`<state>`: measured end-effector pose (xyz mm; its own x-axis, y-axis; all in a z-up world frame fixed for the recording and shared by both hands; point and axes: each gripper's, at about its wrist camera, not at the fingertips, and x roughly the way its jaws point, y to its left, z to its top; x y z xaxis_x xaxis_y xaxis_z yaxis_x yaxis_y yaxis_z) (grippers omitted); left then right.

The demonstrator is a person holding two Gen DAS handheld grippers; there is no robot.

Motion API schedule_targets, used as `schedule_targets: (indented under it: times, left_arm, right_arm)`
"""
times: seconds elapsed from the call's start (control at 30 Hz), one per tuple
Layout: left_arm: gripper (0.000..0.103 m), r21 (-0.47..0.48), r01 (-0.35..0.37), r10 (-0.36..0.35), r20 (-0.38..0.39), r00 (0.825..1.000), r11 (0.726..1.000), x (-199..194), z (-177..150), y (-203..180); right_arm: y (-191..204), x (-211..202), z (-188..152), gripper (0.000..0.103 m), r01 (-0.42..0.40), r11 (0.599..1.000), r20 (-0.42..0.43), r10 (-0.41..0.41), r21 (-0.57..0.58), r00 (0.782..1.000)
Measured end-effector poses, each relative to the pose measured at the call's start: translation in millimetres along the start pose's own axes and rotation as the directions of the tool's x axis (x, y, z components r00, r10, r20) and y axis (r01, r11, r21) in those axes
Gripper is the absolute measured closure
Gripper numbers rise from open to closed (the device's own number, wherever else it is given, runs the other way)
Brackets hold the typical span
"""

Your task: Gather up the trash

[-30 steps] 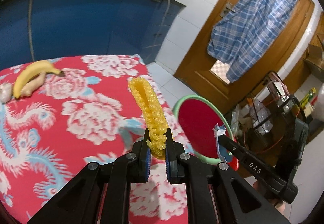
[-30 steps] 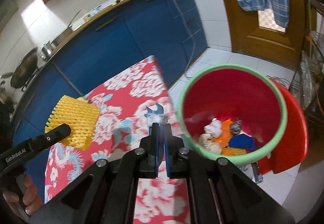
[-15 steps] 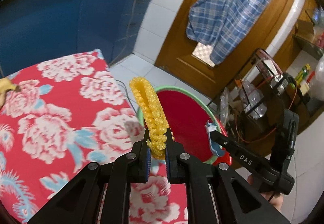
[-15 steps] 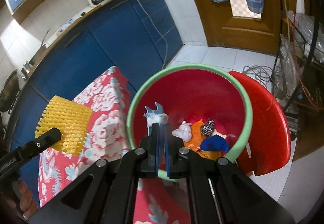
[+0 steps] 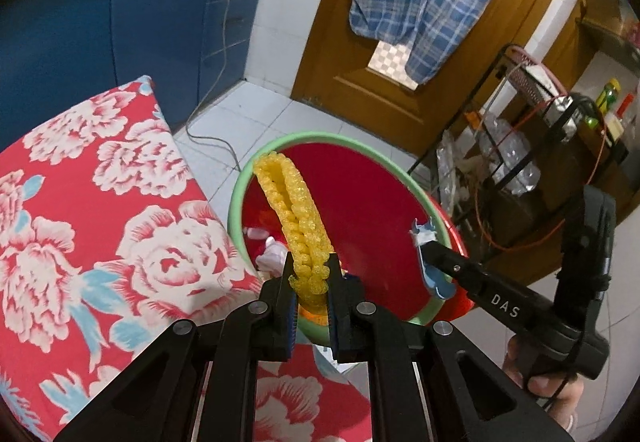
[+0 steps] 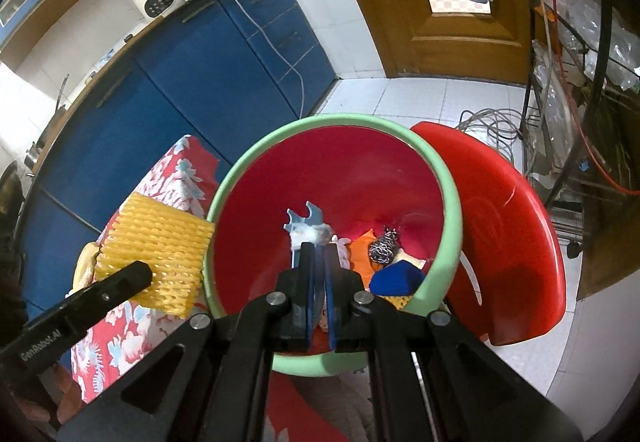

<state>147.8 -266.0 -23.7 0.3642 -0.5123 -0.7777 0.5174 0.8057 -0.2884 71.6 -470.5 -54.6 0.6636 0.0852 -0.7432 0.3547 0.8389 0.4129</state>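
Change: both my hands are now over the bin [image 6: 451, 202], no longer over the table [image 5: 100, 202].
Left gripper [image 5: 311, 284]: grasping the net [image 5: 292, 210].
Right gripper [image 6: 317, 270]: clenched on the blue scrap [image 6: 304, 222].
Meaning: I judge the drop comes next.

Right tongs [image 6: 318, 254] pinched on blue scrap [image 6: 304, 222], over red bin [image 6: 448, 202] with green rim. Bin bottom, 3 o'clock of tongs: orange piece [image 6: 362, 248], steel scrubber [image 6: 383, 247], blue lump [image 6: 394, 278]. Red lid [image 6: 508, 242] leans at bin's 3 o'clock. Left tongs [image 6: 142, 274], 9 o'clock, grip yellow foam net [image 6: 160, 246] above floral table [image 6: 180, 174].
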Motion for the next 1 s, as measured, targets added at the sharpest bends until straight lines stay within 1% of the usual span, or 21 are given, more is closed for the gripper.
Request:
schedule_targets:
  times: [0.03, 0.1, 0.13, 0.17, 0.23, 0.37, 0.5, 0.6, 0.67, 0.87, 1.0]
  left_arm:
    - [0.089, 0.004, -0.007, 0.007, -0.006, 1.0, 1.0, 3.3, -0.8, -0.9]
    - [0.084, 0.01, -0.011, 0.011, -0.012, 1.0, 1.0, 6.7, -1.5, -1.7]
    - [0.076, 0.012, -0.016, 0.016, -0.013, 1.0, 1.0, 7.8, -2.0, -1.9]
    - [0.068, 0.013, -0.019, 0.019, -0.011, 1.0, 1.0, 7.5, -2.2, -1.8]
    - [0.061, 0.013, -0.029, 0.029, -0.002, 1.0, 1.0, 6.8, -2.2, -1.2]
    - [0.061, -0.002, -0.038, 0.038, 0.004, 0.999, 0.999, 2.5, -3.4, 2.8]
    - [0.061, -0.024, -0.061, 0.061, 0.019, 0.998, 0.998, -6.8, -6.7, 11.2]
    - [0.061, -0.039, -0.075, 0.076, 0.033, 0.997, 0.996, -16.8, -10.4, 17.6]
    - [0.061, -0.046, -0.098, 0.1, 0.042, 0.994, 0.994, -24.0, -14.0, 21.3]
    - [0.061, -0.087, -0.128, 0.133, 0.058, 0.989, 0.988, -46.6, -28.0, 34.3]
    - [0.06, -0.118, -0.151, 0.16, 0.073, 0.984, 0.981, -63.6, -38.7, 45.2]
  right_arm:
    - [-1.4, 1.6, -0.4, 0.091, 0.001, 1.0, -0.005, -0.001, 0.002, 1.0]
    - [-2.1, 3.5, -0.1, 0.09, -0.001, 1.0, -0.01, 0.001, -0.001, 1.0]
    - [-2.5, 4.2, -0.2, 0.09, 0.001, 1.0, -0.013, -0.001, -0.001, 1.0]
    - [-2.6, 4.3, -0.1, 0.086, -0.001, 1.0, -0.014, 0.001, -0.002, 1.0]
    - [-1.3, 3.4, -0.6, 0.079, -0.006, 1.0, -0.013, 0.005, -0.003, 1.0]
    - [1.3, -3.0, -2.2, 0.069, -0.002, 1.0, 0.003, 0.002, -0.011, 1.0]
    - [5.7, -13.1, -5.1, 0.063, 0.001, 1.0, 0.016, -0.001, -0.019, 1.0]
    - [13.1, -22.8, -8.9, 0.054, 0.005, 0.999, 0.023, -0.004, -0.032, 1.0]
    - [16.9, -28.4, -11.6, 0.046, 0.006, 0.999, 0.029, -0.005, -0.036, 1.0]
    - [34.2, -41.9, -25.0, 0.041, -0.01, 0.998, 0.024, 0.011, -0.07, 1.0]
    - [49.4, -51.8, -35.9, 0.041, -0.031, 0.994, 0.02, 0.034, -0.102, 0.999]
